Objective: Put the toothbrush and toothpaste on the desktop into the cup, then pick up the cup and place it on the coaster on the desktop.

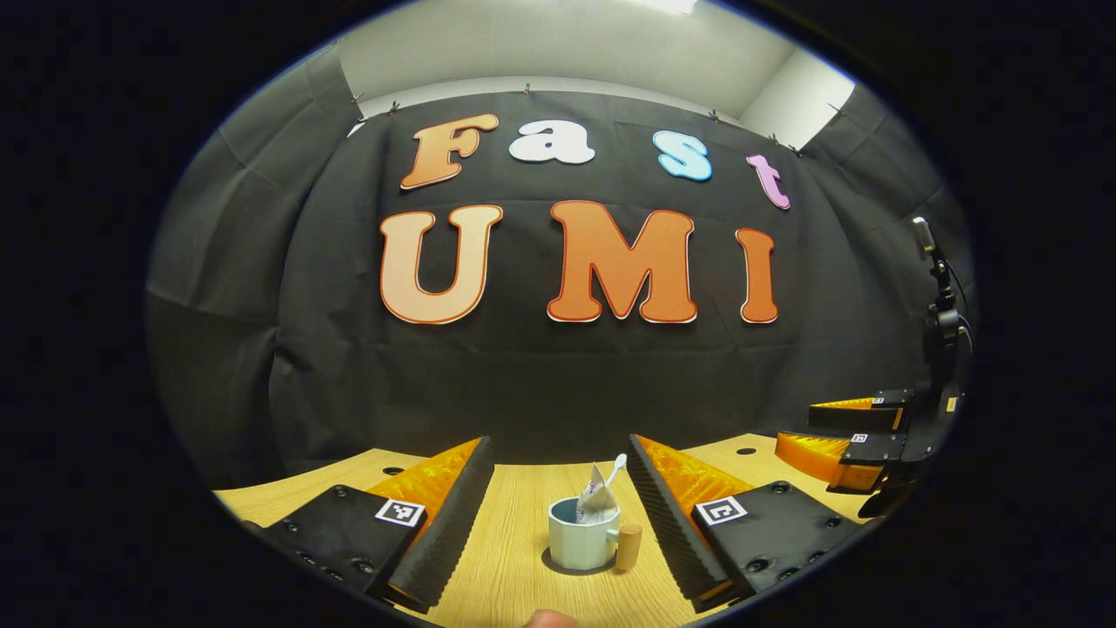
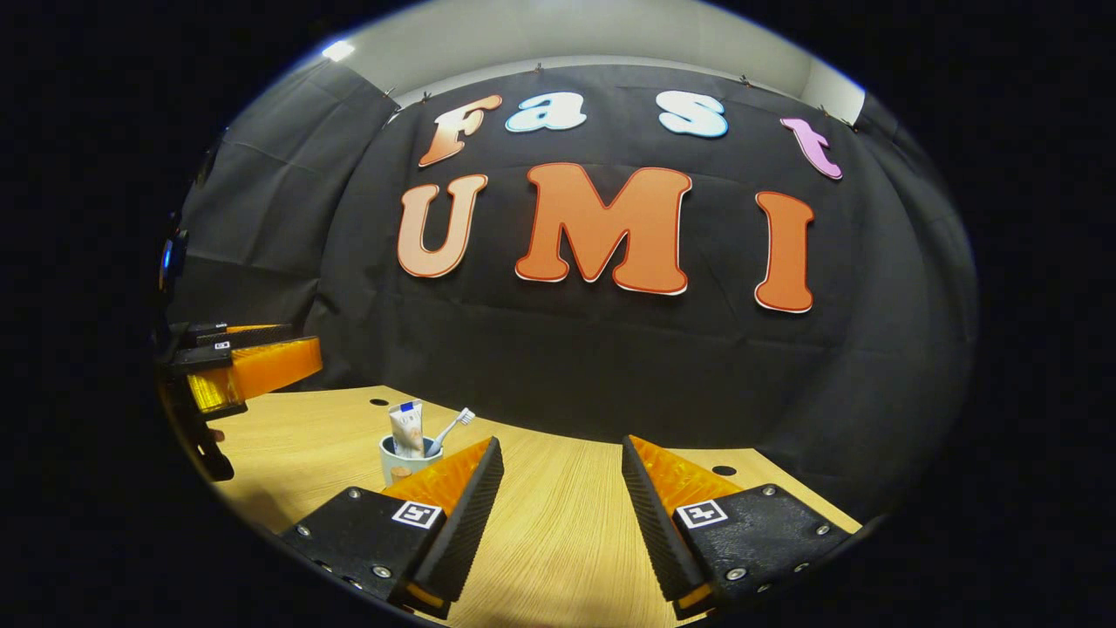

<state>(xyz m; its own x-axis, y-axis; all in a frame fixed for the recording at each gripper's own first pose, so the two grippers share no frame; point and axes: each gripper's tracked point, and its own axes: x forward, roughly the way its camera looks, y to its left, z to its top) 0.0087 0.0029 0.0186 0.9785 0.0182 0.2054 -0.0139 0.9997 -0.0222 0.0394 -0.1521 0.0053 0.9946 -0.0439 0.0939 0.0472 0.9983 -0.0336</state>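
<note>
cup sits dead ahead of the left tool, off to the side of the right one

left gripper view: the left tool (image 1: 558, 497) is spread wide, with nothing between its two fingers but bare counter (image 1: 506, 567). straight ahead, centred in the gap, stands the cup (image 1: 582, 539), upright, with the toothpaste (image 1: 596, 501) and the toothbrush (image 1: 615, 469) already standing in it, both leaning a little to the right. the cup's handle (image 1: 629, 547) points right in this view. no coaster can be made out here. the other tool (image 1: 850, 440) hangs above the counter far to the right.

right gripper view: the right tool (image 2: 558, 497) is also spread apart and empty, over bare counter. the cup (image 2: 406, 460) lies ahead and well to the left of its line, partly hidden behind its left finger (image 2: 458, 515), with the toothpaste (image 2: 407, 429) and toothbrush (image 2: 452, 427) rising from it. the left tool (image 2: 253, 362) shows at the far left edge.

judging from this, loading the cup looks done and lifting it is what remains; the left tool is the one lined up with it and looks nearer, needing mostly a straight advance to bracket the cup.
</note>
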